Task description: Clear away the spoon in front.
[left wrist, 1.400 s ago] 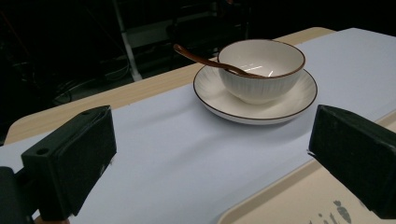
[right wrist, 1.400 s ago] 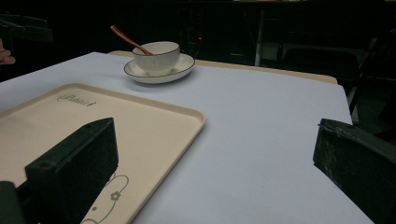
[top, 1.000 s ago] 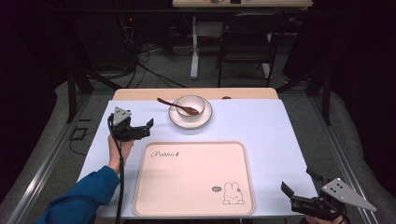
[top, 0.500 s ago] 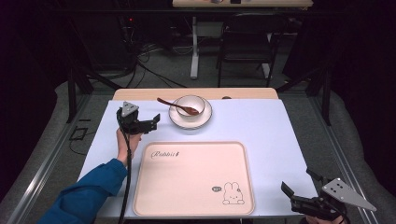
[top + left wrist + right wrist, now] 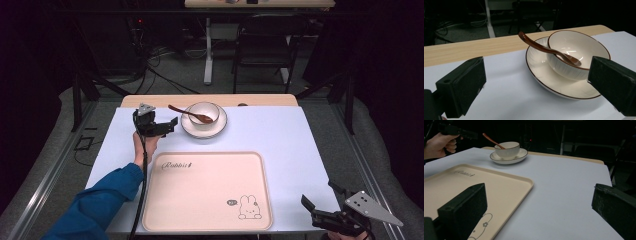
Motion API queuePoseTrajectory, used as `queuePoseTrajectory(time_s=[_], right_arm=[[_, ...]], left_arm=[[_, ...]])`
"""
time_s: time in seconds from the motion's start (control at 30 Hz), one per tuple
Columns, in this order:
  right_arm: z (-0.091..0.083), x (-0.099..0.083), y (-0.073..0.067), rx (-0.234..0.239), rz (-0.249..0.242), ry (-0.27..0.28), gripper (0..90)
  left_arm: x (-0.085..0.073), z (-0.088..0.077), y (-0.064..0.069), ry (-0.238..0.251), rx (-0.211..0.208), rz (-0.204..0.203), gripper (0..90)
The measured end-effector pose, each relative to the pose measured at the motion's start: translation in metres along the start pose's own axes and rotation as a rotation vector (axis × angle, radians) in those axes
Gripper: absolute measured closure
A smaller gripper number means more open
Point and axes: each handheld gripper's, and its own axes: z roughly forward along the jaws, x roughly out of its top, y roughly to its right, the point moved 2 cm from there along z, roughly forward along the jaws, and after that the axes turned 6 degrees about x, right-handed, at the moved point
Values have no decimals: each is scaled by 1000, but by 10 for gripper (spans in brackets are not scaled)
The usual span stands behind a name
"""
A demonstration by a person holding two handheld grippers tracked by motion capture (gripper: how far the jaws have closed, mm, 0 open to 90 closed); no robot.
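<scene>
A white bowl (image 5: 204, 114) (image 5: 574, 53) (image 5: 507, 148) stands on a white saucer (image 5: 220, 130) (image 5: 541, 75) (image 5: 522, 155) at the table's far side. A brown spoon (image 5: 187, 113) (image 5: 541, 47) (image 5: 491, 140) rests in the bowl with its handle pointing left. My left gripper (image 5: 170, 126) (image 5: 536, 87), held in a hand, stands open just left of the saucer, with nothing between its jaws. My right gripper (image 5: 320, 207) (image 5: 539, 215) is open and low at the near right corner, aimed toward the bowl.
A beige tray (image 5: 210, 195) (image 5: 461, 185) with a rabbit print lies in the near middle of the white table cover (image 5: 285, 145). A wooden table edge (image 5: 150, 101) runs behind the bowl. A chair (image 5: 262, 50) and cables sit on the floor beyond.
My left gripper has moved forward and right, closer to the saucer and bowl. The right gripper has stayed where it was.
</scene>
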Motion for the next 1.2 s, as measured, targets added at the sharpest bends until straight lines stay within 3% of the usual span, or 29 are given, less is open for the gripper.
queuePoseTrajectory(time_s=[0.37, 1.03, 1.17, 1.2], right_arm=[[-1, 0, 0, -3, 1, -4, 0], [-1, -1, 0, -3, 3, -5, 0], [-1, -1, 1, -2, 2, -5, 0], [-1, -1, 0, -2, 2, -4, 0]], left_arm=[[1, 19, 4, -19, -15, -10, 96], [8, 45, -1, 4, -30, -78, 279], [9, 46, -1, 11, -30, -78, 358], [9, 47, 0, 9, -47, -96, 393]])
